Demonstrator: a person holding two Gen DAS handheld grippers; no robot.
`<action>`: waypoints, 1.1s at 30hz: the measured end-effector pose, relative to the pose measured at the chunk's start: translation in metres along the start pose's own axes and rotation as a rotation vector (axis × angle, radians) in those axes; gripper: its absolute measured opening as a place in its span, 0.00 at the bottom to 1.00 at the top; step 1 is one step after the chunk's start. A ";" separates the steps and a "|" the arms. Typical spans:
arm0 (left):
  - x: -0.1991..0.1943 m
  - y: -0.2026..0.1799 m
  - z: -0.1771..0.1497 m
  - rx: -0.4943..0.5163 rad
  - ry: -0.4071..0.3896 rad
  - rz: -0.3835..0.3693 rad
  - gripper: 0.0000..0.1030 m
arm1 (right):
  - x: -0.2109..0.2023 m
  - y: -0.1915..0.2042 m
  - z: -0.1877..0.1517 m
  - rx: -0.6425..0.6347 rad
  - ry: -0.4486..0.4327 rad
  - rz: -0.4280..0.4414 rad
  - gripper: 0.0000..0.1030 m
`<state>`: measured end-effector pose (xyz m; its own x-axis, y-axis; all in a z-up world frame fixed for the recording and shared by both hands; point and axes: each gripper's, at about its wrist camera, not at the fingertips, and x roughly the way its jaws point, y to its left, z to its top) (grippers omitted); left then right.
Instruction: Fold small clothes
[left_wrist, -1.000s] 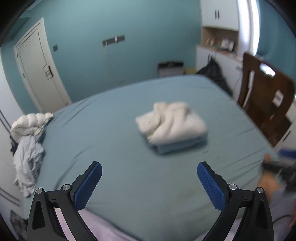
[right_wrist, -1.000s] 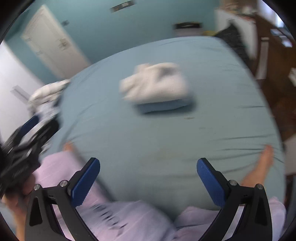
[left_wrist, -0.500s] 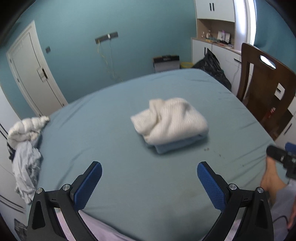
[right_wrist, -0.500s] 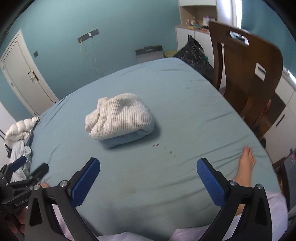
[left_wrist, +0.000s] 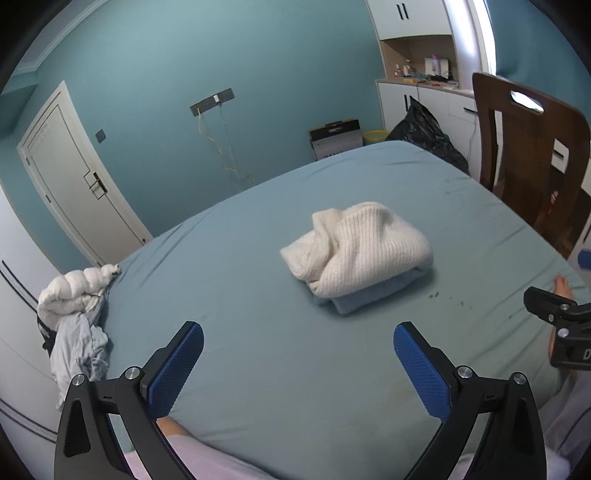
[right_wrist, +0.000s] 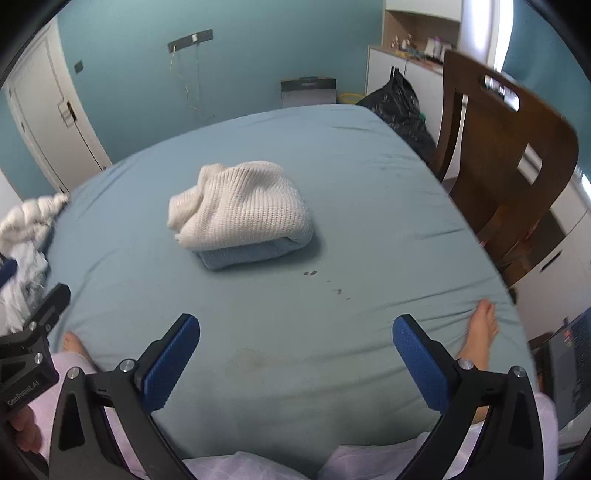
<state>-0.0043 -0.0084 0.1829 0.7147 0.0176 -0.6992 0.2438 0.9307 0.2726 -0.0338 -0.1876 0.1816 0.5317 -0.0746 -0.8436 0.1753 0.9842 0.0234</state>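
**Folded stack on the bed, both grippers empty**

The left gripper (left_wrist: 298, 363) and right gripper (right_wrist: 296, 360) both hang above the near edge of the bed (right_wrist: 369, 192) with their blue pads spread wide apart, nothing between them. Well ahead of them, near the middle of the teal sheet, a cream knit sweater (right_wrist: 240, 205) lies folded on top of a folded light-blue garment (right_wrist: 243, 256) — the two touching, the blue piece showing only along its near edge. A few small dark specks (right_wrist: 309, 273) mark the sheet just right of the stack.

At the bed's far-left corner sits a heap of white and grey clothes (left_wrist: 75, 325), partly hanging over the edge. A brown wooden chair (right_wrist: 506, 155) stands beside the right side of the bed, a black plastic bag (right_wrist: 399, 101) behind it by white cabinets. A white door (left_wrist: 74, 184) is set in the teal wall.

The person's bare foot (right_wrist: 480, 330) rests on the sheet at right; the lap, in pale pink fabric, is cut off by the lower frame. Items on the cabinet shelf are too small to identify.
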 end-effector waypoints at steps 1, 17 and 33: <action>0.001 0.000 -0.001 0.003 0.005 -0.005 1.00 | -0.001 0.003 -0.001 -0.021 -0.006 -0.020 0.99; 0.014 0.008 -0.004 -0.042 0.076 -0.063 1.00 | -0.016 0.021 -0.006 -0.225 0.003 -0.133 0.99; 0.019 0.003 -0.006 -0.028 0.111 -0.067 1.00 | -0.016 0.026 -0.006 -0.235 0.029 -0.125 0.99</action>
<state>0.0064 -0.0031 0.1661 0.6200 -0.0058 -0.7846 0.2689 0.9410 0.2055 -0.0430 -0.1594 0.1921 0.4932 -0.1965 -0.8474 0.0393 0.9782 -0.2039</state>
